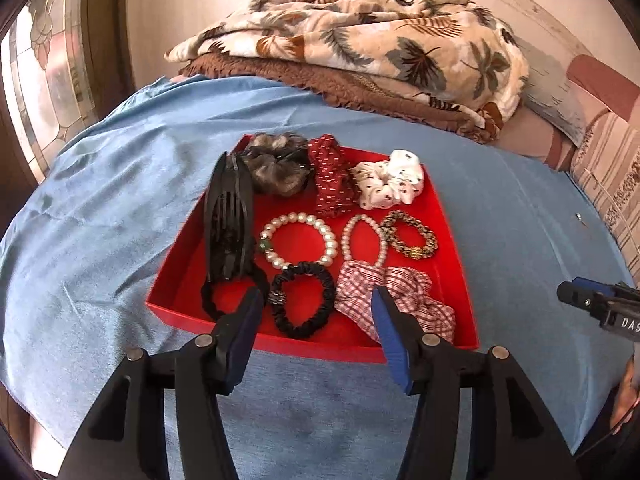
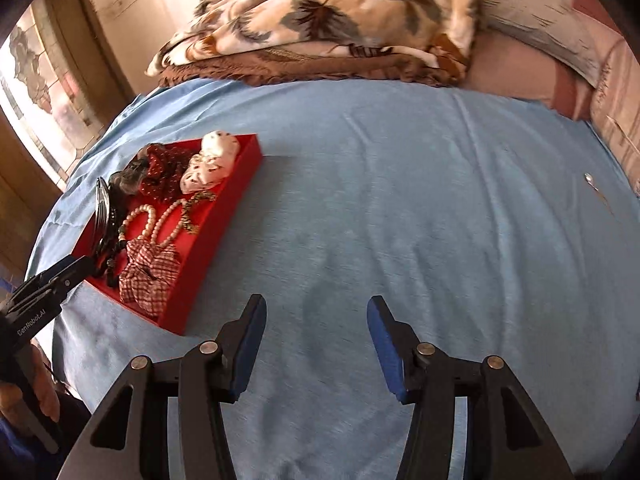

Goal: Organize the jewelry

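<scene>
My left gripper is released, its blue pads wide apart and holding nothing. It hangs over the near edge of the red tray, which fills the middle of the left view and lies on the blue sheet.

In the tray, the black comb stands along the left wall. At the top are the grey scrunchie, the red scrunchie and the white scrunchie, side by side. In the middle row are the big pearl bracelet, the small pearl bracelet and the leopard bracelet, which touches it. In front, the black scrunchie lies just between my pads, and the checked scrunchie is behind the right pad.

My right gripper is also released and empty. It is over bare sheet at the lower middle of its view, with the tray at the left. A leaf blanket lies at the top.
</scene>
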Action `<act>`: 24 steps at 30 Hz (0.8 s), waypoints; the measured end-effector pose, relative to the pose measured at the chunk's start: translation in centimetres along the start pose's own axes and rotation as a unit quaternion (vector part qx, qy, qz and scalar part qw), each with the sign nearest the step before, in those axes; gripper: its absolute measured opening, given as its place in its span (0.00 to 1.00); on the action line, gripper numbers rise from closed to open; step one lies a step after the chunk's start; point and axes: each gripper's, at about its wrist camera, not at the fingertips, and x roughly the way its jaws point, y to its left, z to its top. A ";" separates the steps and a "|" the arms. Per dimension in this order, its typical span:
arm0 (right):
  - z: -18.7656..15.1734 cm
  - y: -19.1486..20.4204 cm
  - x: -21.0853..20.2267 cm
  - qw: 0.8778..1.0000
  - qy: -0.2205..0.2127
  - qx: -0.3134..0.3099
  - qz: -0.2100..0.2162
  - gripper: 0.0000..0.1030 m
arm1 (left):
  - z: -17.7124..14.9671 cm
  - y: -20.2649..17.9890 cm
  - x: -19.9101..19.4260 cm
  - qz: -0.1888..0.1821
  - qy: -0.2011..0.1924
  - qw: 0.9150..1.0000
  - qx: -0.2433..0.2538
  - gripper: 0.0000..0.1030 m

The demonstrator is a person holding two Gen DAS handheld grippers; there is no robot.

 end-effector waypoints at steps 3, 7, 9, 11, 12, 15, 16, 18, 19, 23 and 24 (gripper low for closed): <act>-0.4 -1.0 -1.0 1.000 -0.008 0.008 -0.002 0.56 | -0.2 -0.7 0.0 0.001 -0.006 1.000 0.007 0.57; -1.0 -2.2 -2.3 1.000 -0.023 0.015 -0.006 0.60 | -0.3 -1.4 0.1 0.007 -0.012 1.000 0.008 0.59; -1.3 -2.5 -2.5 1.000 -0.026 0.016 -0.008 0.60 | -0.4 -1.5 0.0 0.008 -0.015 1.000 0.005 0.59; -1.7 -2.7 -2.6 1.000 -0.025 0.017 -0.006 0.60 | -0.5 -1.6 -0.2 0.016 -0.021 1.000 0.006 0.59; -2.0 -2.7 -2.6 0.999 -0.025 0.018 -0.006 0.60 | -0.6 -1.7 -0.3 0.023 -0.024 0.999 0.009 0.59; -2.6 -2.7 -2.6 0.999 -0.028 0.022 0.001 0.60 | -0.7 -2.1 -0.8 0.045 -0.037 0.998 0.018 0.60; -2.8 -2.7 -2.6 0.999 -0.030 0.025 0.003 0.60 | -0.8 -2.1 -1.0 0.054 -0.041 0.998 0.016 0.60; -3.2 -2.7 -2.6 0.999 -0.033 0.029 0.006 0.60 | -1.0 -1.8 -1.5 0.066 -0.045 0.997 0.008 0.60; -3.4 -2.6 -2.5 0.999 -0.033 0.030 0.009 0.60 | -1.2 -1.5 -1.9 0.072 -0.045 0.996 0.000 0.61; -4.1 -1.7 -2.5 0.999 -0.035 0.015 0.012 0.60 | -2.0 -0.3 -3.9 0.082 -0.049 0.995 -0.030 0.64; -4.2 -1.3 -2.6 0.999 -0.038 0.008 0.011 0.60 | -2.2 -0.1 -4.7 0.086 -0.054 0.994 -0.037 0.66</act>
